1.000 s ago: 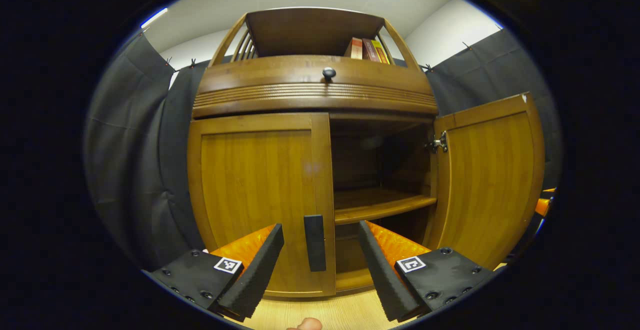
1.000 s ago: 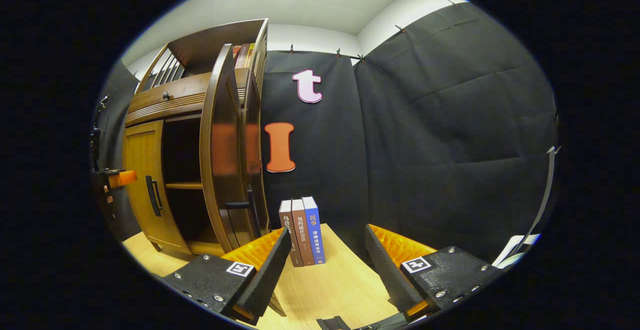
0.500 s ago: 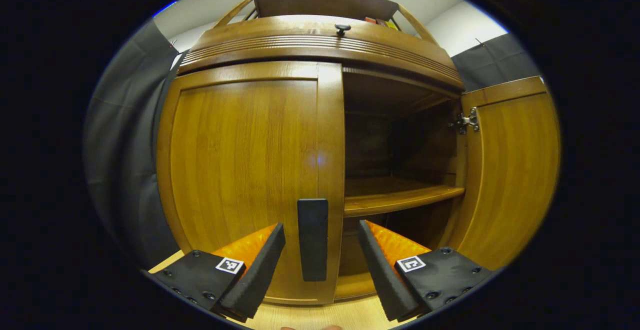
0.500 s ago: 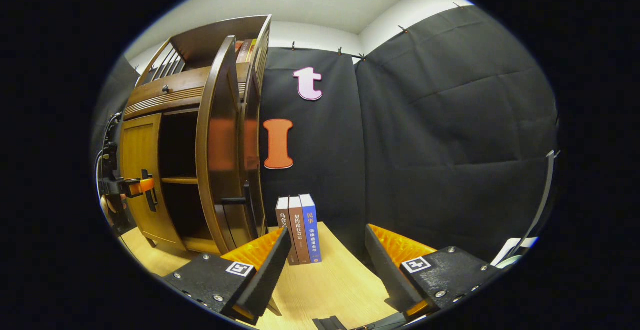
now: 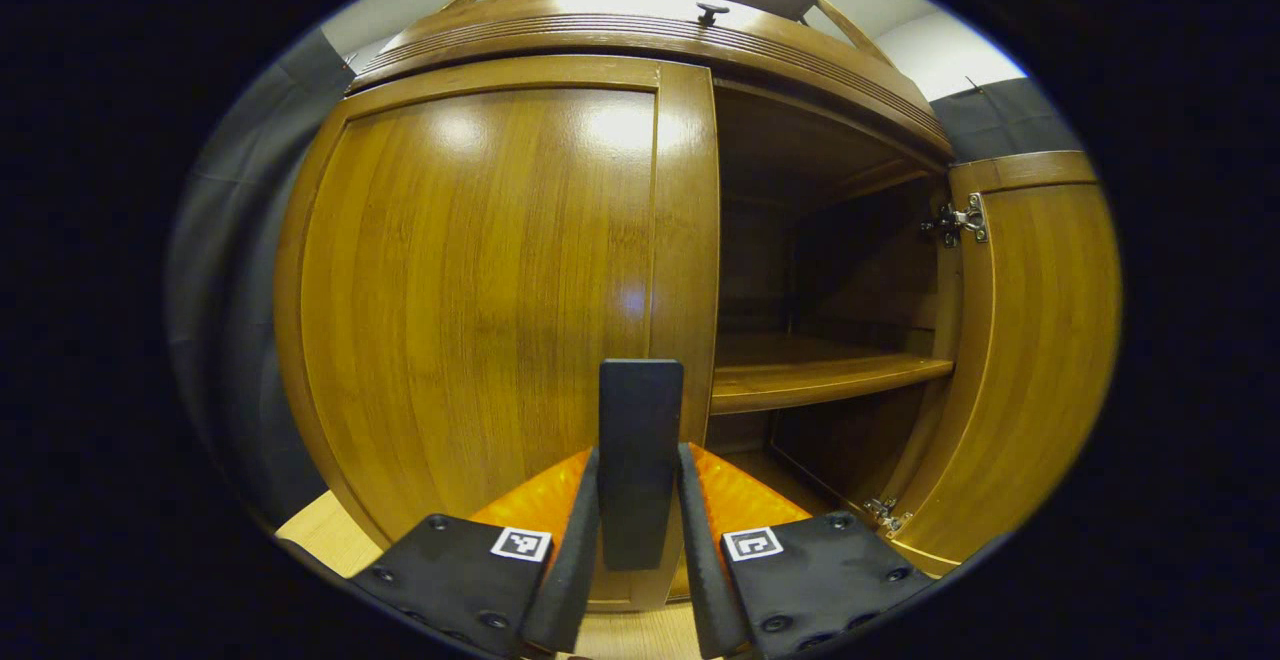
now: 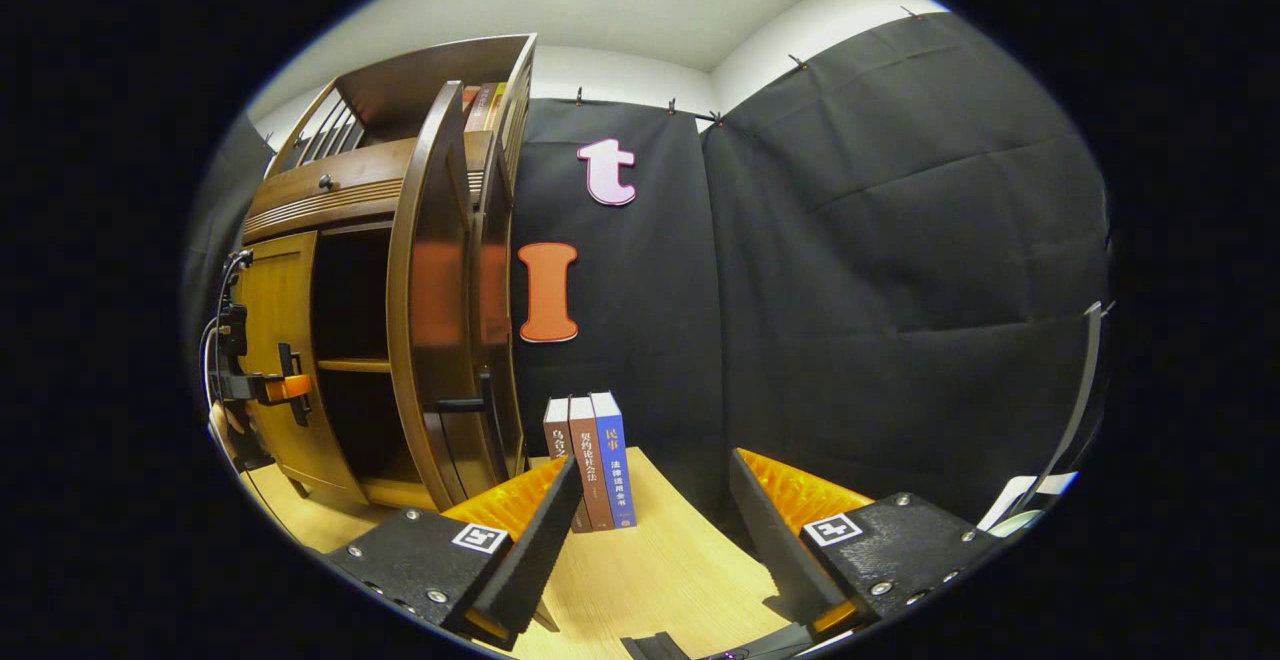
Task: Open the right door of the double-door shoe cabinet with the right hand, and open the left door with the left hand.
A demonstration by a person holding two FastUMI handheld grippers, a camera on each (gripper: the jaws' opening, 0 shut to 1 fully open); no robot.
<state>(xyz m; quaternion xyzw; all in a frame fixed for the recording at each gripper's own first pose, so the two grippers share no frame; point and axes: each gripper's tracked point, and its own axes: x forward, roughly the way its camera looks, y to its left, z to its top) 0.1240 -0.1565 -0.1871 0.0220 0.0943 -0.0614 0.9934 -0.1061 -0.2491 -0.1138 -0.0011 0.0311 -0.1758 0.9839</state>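
Note:
The wooden shoe cabinet (image 5: 640, 35) looms close in the left gripper view. Its left door (image 5: 470, 290) lies flat against the frame, and my left gripper (image 5: 638, 470) is shut on that door's dark upright handle (image 5: 640, 420), one finger on each side. The right door (image 5: 1035, 360) is swung wide open, baring a shelf (image 5: 820, 375). In the right gripper view the open right door (image 6: 430, 290) is seen edge-on, with the left gripper (image 6: 270, 387) at the left door's handle. My right gripper (image 6: 655, 470) is open over the table, holding nothing.
Three books (image 6: 590, 460) stand upright on the light wooden table (image 6: 650, 570) just right of the cabinet. Above the doors a drawer with a small knob (image 5: 712, 12) juts out. Black cloth walls (image 6: 900, 290) close the booth behind and to the right.
My left gripper has moved in toward the left door and gone from open to shut on its handle. The right gripper has hardly moved and is still open.

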